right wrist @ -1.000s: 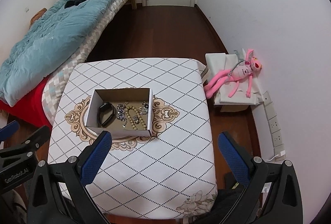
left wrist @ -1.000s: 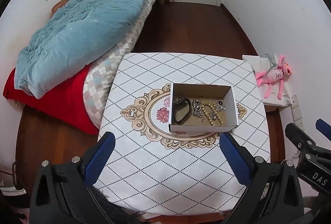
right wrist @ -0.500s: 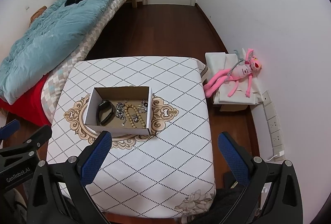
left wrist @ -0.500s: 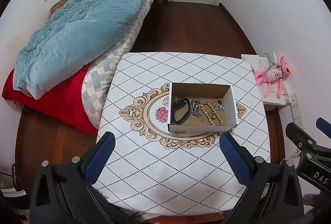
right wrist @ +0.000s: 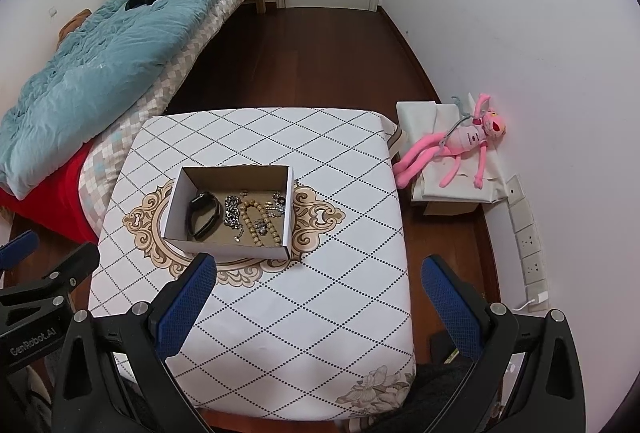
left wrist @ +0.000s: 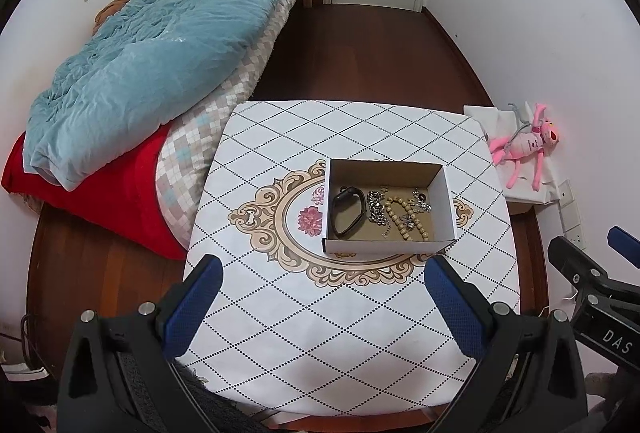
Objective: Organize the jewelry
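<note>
Cardboard box (left wrist: 390, 245) sits ahead of both wide-spread, empty grippers, left gripper (left wrist: 324, 297) and right gripper (right wrist: 316, 293), its long axis running crosswise.

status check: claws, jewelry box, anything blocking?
Left claw open, empty. Right claw open, empty. Jewelry in cardboard box on table: black band, chain, beads. Nothing blocking.

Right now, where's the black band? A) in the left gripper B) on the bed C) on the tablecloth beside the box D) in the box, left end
D: the black band lies inside the box at its left end, beside the chain and beads; both the left gripper and the right gripper are open and empty.
</note>
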{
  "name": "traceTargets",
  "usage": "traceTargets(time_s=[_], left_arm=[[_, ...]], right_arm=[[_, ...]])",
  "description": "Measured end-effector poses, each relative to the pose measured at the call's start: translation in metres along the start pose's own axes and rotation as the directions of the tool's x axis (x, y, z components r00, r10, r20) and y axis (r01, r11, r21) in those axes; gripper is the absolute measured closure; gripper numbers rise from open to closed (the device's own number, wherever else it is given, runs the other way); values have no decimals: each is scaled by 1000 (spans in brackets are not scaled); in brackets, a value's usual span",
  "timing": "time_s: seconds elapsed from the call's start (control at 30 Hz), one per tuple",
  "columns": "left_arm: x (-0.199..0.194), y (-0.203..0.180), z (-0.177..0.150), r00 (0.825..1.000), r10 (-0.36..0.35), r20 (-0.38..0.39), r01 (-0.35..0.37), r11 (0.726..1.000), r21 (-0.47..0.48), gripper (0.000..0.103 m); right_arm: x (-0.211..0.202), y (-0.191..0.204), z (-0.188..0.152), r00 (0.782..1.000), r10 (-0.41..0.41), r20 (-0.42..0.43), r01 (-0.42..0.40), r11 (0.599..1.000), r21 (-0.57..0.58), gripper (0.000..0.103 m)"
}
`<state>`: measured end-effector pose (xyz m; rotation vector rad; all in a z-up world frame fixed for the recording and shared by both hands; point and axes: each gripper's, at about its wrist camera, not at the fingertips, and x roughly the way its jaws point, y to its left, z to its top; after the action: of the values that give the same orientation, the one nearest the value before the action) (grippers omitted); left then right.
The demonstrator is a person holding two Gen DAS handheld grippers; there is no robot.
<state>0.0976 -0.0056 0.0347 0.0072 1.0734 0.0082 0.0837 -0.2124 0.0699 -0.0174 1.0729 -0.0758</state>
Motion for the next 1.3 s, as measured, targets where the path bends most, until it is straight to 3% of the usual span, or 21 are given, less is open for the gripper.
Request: traceTargets(time_s=[1.3], left_arm=[[-5, -2, -1, 1000, -2, 2, 2, 1000, 6, 0]], right_arm=[[-7, -1, 1, 1000, 11, 0, -11, 1000, -16, 0]])
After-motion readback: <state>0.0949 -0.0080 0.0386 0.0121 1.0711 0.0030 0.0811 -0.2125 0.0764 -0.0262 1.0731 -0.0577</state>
